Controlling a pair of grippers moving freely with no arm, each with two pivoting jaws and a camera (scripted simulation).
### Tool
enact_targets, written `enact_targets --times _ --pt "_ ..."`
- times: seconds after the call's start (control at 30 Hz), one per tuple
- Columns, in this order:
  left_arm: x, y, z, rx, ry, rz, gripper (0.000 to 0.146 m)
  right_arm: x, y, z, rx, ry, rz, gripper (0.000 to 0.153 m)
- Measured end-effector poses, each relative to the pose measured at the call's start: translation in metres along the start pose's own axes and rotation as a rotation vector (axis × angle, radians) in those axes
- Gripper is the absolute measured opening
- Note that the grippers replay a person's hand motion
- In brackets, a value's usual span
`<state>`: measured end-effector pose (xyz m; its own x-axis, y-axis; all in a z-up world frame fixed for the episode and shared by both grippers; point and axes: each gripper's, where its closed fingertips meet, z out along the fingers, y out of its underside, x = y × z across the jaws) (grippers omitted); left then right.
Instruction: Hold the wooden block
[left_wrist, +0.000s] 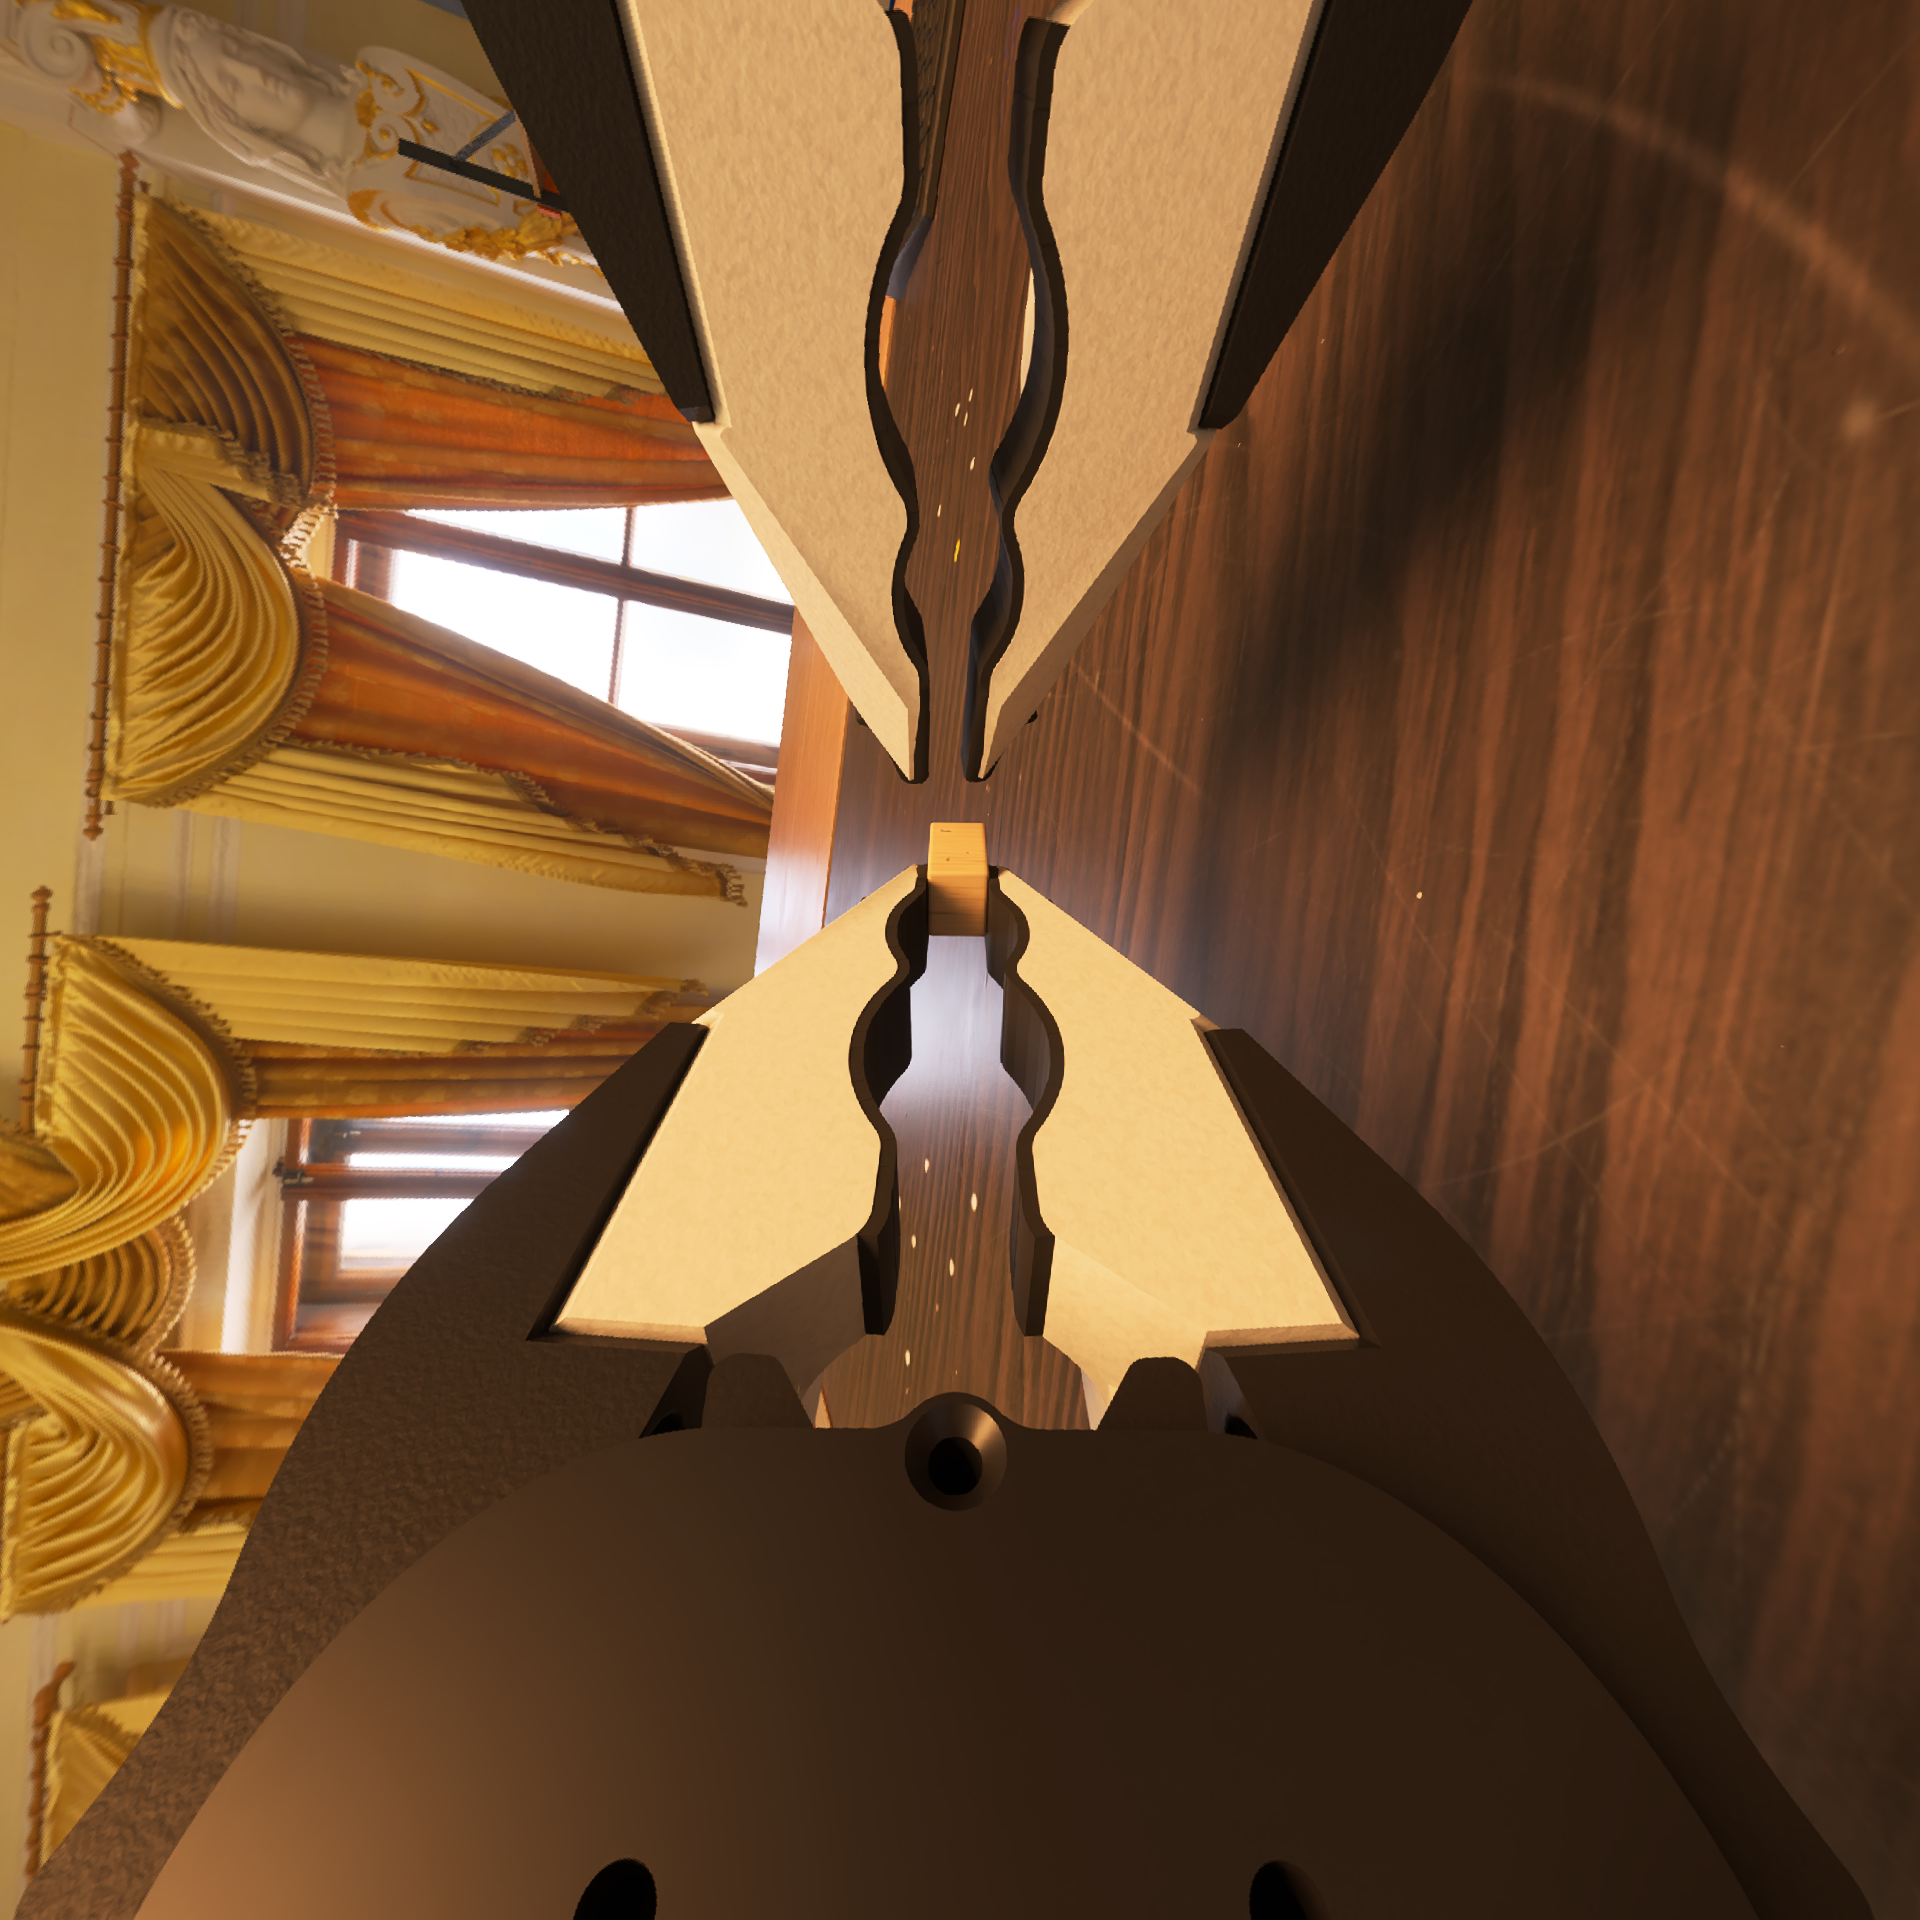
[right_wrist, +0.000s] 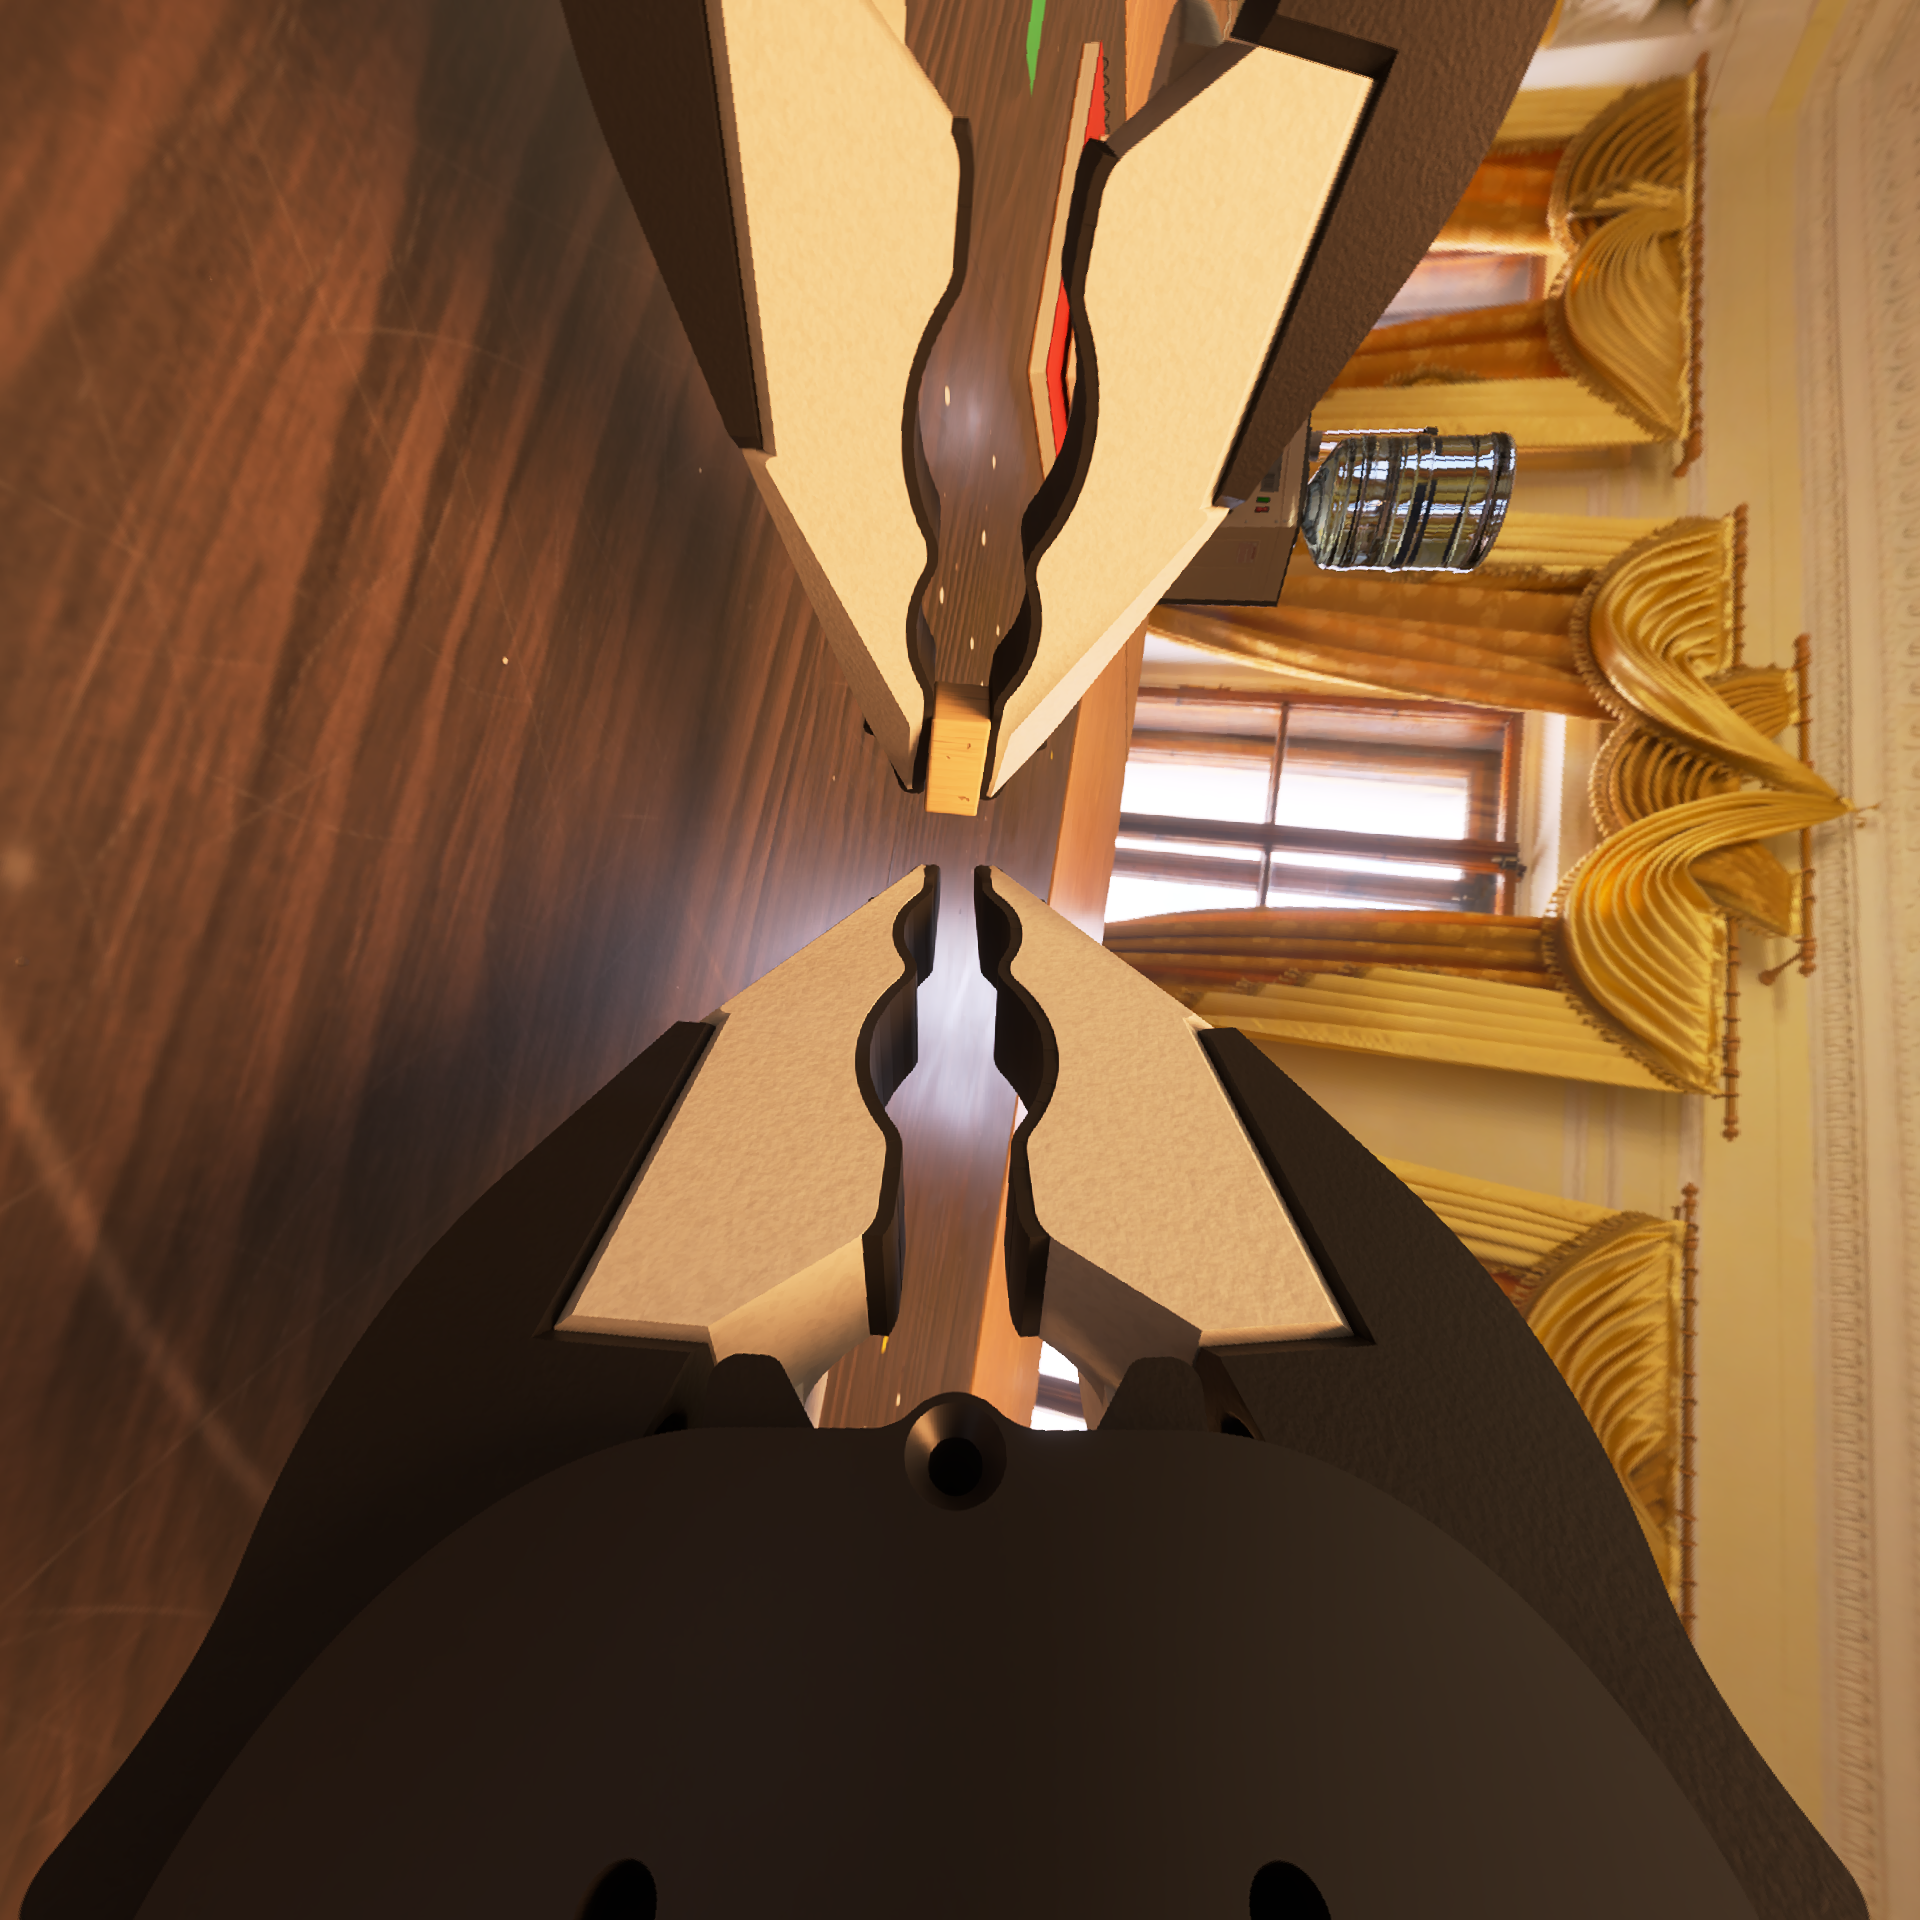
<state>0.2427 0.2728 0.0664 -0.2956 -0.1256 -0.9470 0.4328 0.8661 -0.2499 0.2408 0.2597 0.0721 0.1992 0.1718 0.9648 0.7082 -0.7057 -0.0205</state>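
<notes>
The left tool (left_wrist: 957, 883) is clamped on the block (left_wrist: 957, 878), a small pale wooden cuboid with visible grain, pinched at the very tips with its far end sticking out toward 12 o'clock. In the left wrist view the right tool (left_wrist: 948, 774) points in from 12 o'clock, tip to tip with the left; its fingers stand a narrow gap apart, grasping nothing, with the tips just short of the block.

The right wrist view shows the same meeting from the other side: the right tool (right_wrist: 956, 878) is at 6 o'clock, its tips unclenched and bare, and the block (right_wrist: 957, 750) sits above between the left tool's (right_wrist: 954, 774) tips.

Only the right wrist view shows a clear ribbed bottle (right_wrist: 1408, 502) lying at 2 o'clock beside a grey box (right_wrist: 1252, 540), plus a red-edged flat thing (right_wrist: 1062, 343) seen between the far fingers. Only the left wrist view shows white and gilt carved moulding (left_wrist: 260, 94) at 11 o'clock.

Both views show the dark, glossy, streak-grained bench (left_wrist: 1507, 831), gold pleated curtains (left_wrist: 208, 582) and windows (left_wrist: 613, 613). The fingers have tan, matt faces with wavy inner edges, set in dark brown bodies.
</notes>
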Motion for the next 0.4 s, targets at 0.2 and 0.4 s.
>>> enact_targets --times 0.2,0.4 --pt "0.004 0.000 0.001 -0.006 0.018 0.013 0.009 -0.003 0.000 0.000 -0.018 -0.009 -0.064 0.006" --pt "0.011 0.003 0.003 -0.016 0.091 -0.050 0.009 -0.009 0.001 0.003 -0.027 -0.030 -0.077 0.009"
